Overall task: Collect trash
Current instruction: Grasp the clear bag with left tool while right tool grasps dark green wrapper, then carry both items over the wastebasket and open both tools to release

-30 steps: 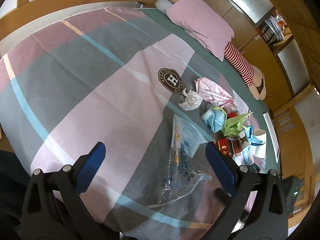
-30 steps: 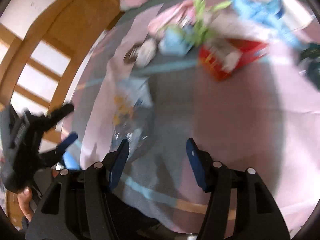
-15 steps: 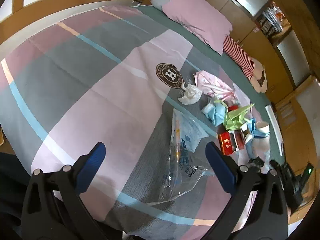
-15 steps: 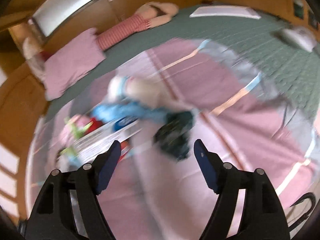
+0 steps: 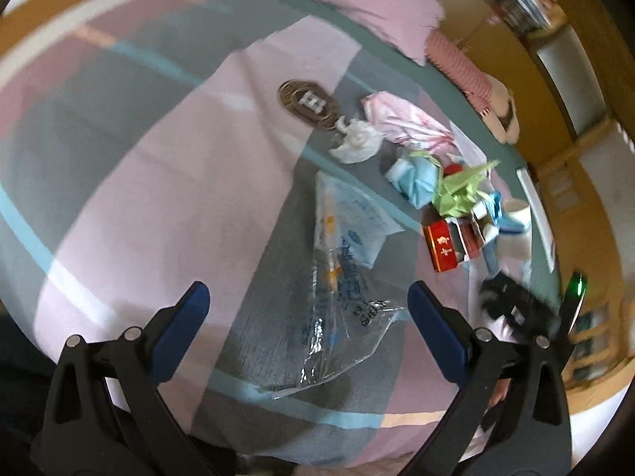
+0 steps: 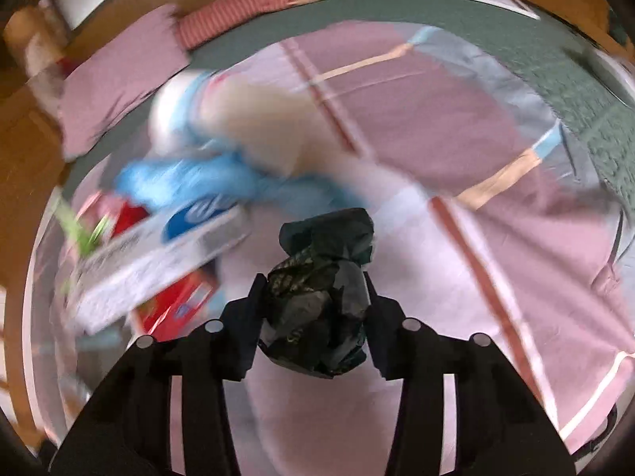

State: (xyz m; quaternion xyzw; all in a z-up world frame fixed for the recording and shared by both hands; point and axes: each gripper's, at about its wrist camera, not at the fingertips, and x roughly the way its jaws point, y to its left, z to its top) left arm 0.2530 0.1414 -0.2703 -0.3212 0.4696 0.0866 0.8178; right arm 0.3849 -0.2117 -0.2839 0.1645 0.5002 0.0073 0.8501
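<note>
The crumpled black plastic bag (image 6: pixel 321 297) sits between the closing fingers of the right gripper (image 6: pixel 313 293), which pinch it just above the pink patchwork quilt (image 6: pixel 456 285); half a second ago it lay ahead, ungrasped. The left gripper (image 5: pixel 307 301) hangs spread wide over the clear printed plastic wrapper (image 5: pixel 345 269), its long axis running away from the fingers
</note>
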